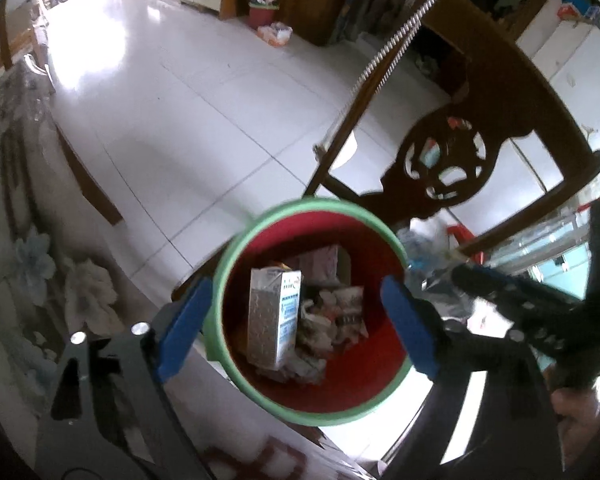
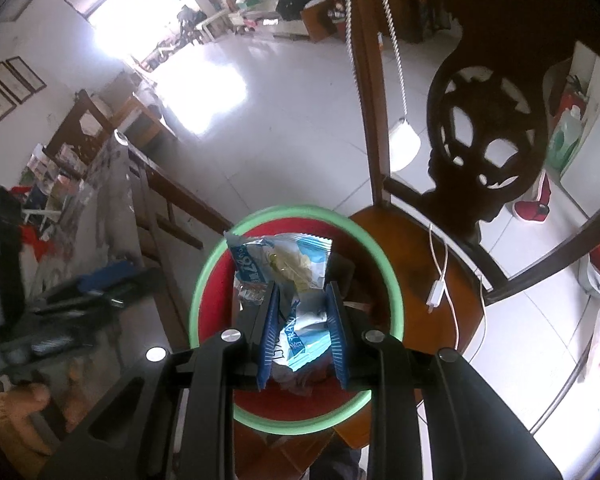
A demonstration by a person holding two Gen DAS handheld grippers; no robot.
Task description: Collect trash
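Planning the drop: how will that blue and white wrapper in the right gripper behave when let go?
The wrapper looks thin and crinkled, so probably floppy and very light. Its glossy film may slip or cling to the pads. It likely flutters into the bin.

Both wrist views angled steeply down, close above the shared bin (image 1: 316, 312) (image 2: 296, 320), carved chair (image 1: 452, 160) (image 2: 488, 120) beyond

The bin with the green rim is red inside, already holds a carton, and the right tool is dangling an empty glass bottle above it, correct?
Not quite. The right tool is shut on a blue and white snack wrapper, not a glass bottle, as the right wrist view shows. The rest holds: the bin has a green rim, is red inside and holds a carton.
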